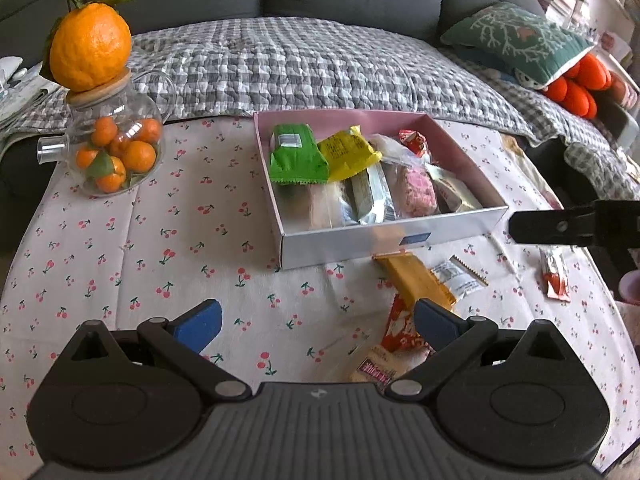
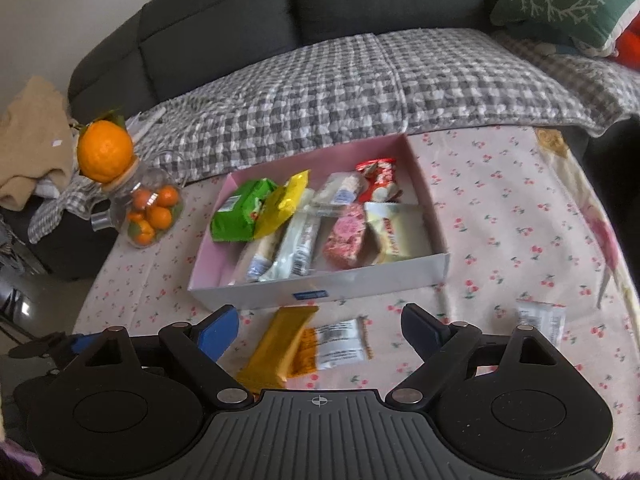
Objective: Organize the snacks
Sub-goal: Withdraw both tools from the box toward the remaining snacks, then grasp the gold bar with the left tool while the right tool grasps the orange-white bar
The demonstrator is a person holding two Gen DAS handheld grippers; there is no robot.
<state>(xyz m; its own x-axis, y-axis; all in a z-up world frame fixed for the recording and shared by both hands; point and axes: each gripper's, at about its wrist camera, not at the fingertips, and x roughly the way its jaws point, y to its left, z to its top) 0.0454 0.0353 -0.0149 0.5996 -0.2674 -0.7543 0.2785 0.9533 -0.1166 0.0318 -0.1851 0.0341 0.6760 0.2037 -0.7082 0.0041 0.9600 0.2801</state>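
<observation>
Above the cherry-print cloth (image 2: 500, 208), right gripper (image 2: 320, 332) angled down, jaws apart, perhaps over yellow bar (image 2: 276, 344).

Pink-lined box (image 2: 420, 268) ahead of the grippers holds mixed snack packets; gold bar (image 2: 276, 344) lies flat between right fingers.

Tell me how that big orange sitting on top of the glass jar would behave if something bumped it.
The big orange balances on the glass jar's narrow wooden lid, so a nudge would probably roll it off. Being round, it would likely keep rolling across the tablecloth. The jar itself looks fragile and might tip.
</observation>
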